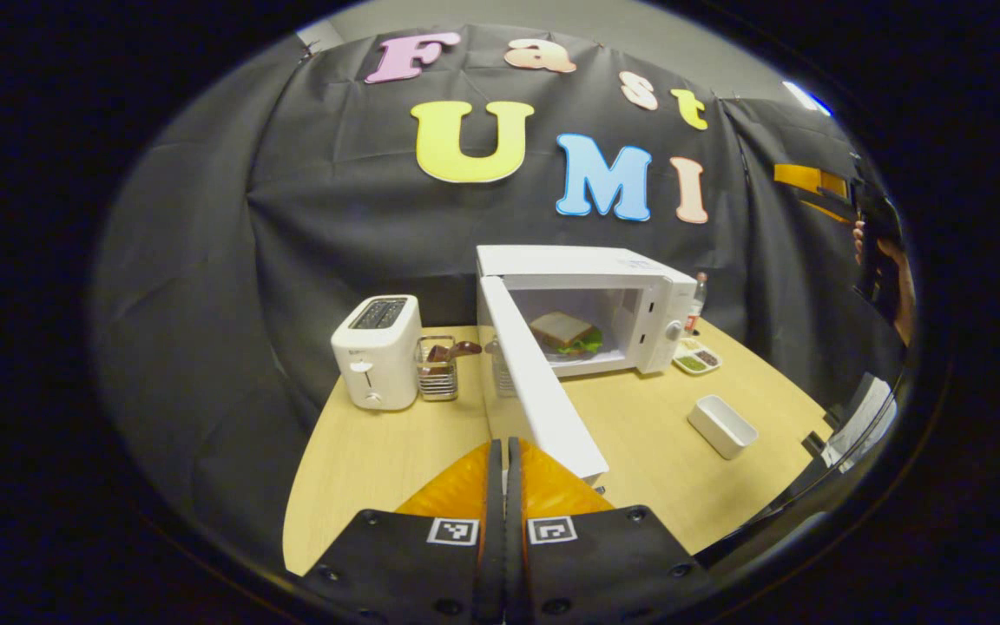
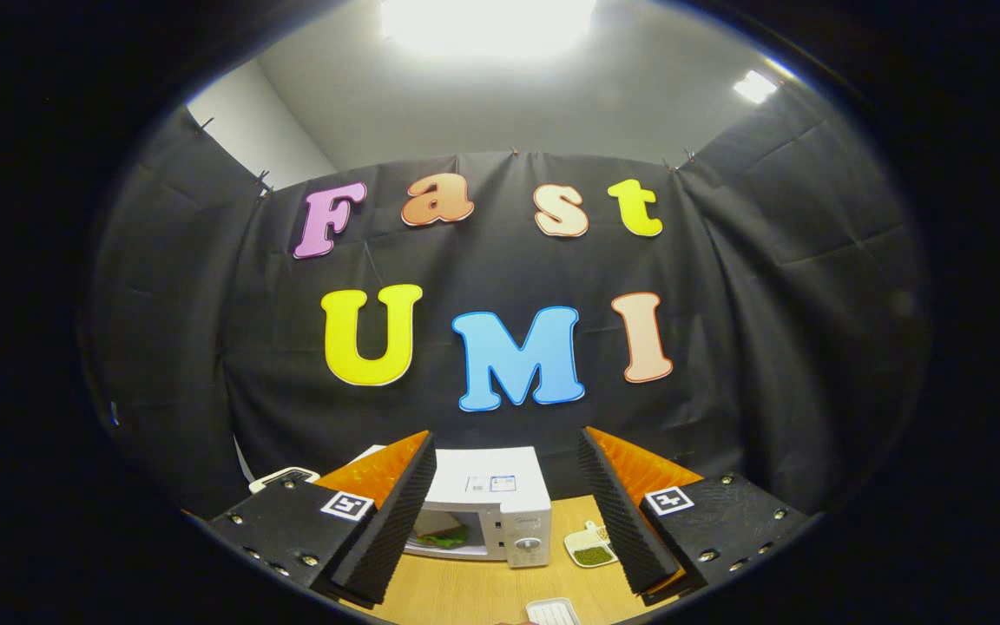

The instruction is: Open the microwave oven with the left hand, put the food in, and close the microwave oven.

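While the microwave (image 1: 639, 304) stands at the back of the wooden table (image 1: 361, 460), its door (image 1: 535, 382) hangs wide open, swung out toward the left gripper (image 1: 504, 460), whose two fingers are pressed together with nothing between them, just beside the door's near edge. Whether they touch it I cannot tell. Inside the oven cavity sits the food, a sandwich (image 1: 565, 334) with green leaves showing under the bread. Left of the microwave are a white toaster (image 1: 376, 351) and a small wire basket (image 1: 437, 369); to its right lie a divided sauce dish (image 1: 696, 357) and a white rectangular tray (image 1: 722, 425). In the right gripper view, the right gripper (image 2: 504, 512) is raised with its fingers spread wide apart, empty, framing the microwave from farther off, sandwich visible through the opening
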Demonstrator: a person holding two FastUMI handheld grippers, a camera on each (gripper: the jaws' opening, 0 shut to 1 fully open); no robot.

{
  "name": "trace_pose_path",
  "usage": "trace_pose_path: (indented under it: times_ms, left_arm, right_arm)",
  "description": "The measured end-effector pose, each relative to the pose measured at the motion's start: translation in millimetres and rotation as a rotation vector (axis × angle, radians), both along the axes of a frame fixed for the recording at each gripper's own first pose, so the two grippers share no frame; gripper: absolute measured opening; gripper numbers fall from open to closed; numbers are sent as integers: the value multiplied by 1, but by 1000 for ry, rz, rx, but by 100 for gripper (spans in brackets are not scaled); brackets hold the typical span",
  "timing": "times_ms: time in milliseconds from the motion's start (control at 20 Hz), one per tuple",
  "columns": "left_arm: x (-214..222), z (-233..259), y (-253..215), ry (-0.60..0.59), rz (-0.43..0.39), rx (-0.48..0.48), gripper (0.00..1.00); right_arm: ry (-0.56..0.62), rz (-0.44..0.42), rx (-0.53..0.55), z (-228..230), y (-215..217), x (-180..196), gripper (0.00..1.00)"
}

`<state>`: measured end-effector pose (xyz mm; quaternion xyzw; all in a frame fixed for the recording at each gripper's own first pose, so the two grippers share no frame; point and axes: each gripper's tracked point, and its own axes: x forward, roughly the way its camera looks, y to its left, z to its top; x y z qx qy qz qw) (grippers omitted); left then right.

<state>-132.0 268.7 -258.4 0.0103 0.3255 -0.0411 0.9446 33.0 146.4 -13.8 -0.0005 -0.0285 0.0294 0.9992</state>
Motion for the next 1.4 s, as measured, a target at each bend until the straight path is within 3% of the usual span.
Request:
trace_pose_path:
  times_ms: [250, 750, 1350, 1400]
  left_arm:
    - [0, -16, -57, 37, -50, -46, 7]
    - [54, -31, -167, 40, -125, -149, 9]
    - [131, -47, -255, 44, -185, -149, 9]
    - [137, -49, -259, 43, -186, -148, 5]
  right_arm:
    - [-4, 17, -17, 6, -19, 2, 98]
    - [-50, 57, -92, 13, -60, 30, 98]
    - [-35, 30, -67, 3, -128, 52, 98]
    - [-30, 28, -68, 2, -133, 52, 97]
